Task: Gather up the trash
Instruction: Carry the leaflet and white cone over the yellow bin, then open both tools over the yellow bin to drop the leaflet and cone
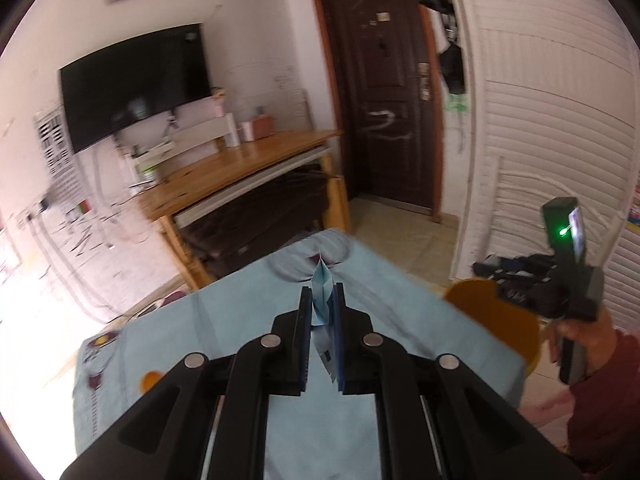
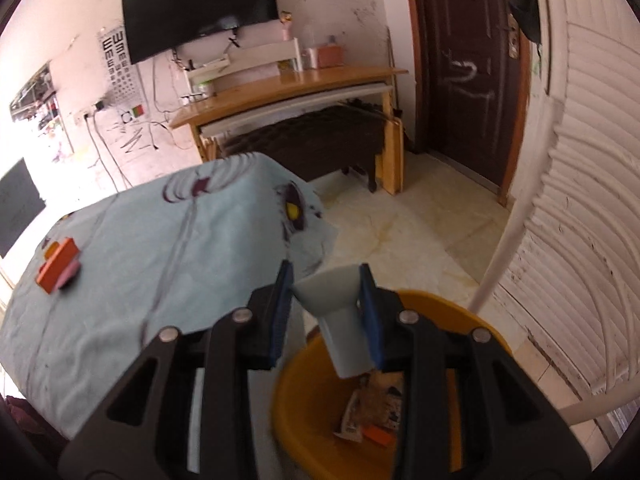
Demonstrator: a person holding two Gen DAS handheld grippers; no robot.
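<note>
The right tool (image 2: pixel 326 280) gripped a pale grey-blue funnel-shaped piece (image 2: pixel 334 312) between its blue pads (image 2: pixel 370 320), flared end forward, and hung over a yellow basin (image 2: pixel 304 412) on the floor. Inside the basin lay a printed wrapper (image 2: pixel 374 408) and a small orange block (image 2: pixel 378 435). To the left, the bench (image 2: pixel 160 248) (draped in a light blue cloth) carried an orange and pink block cluster (image 2: pixel 58 266) near its far left edge.
</note>
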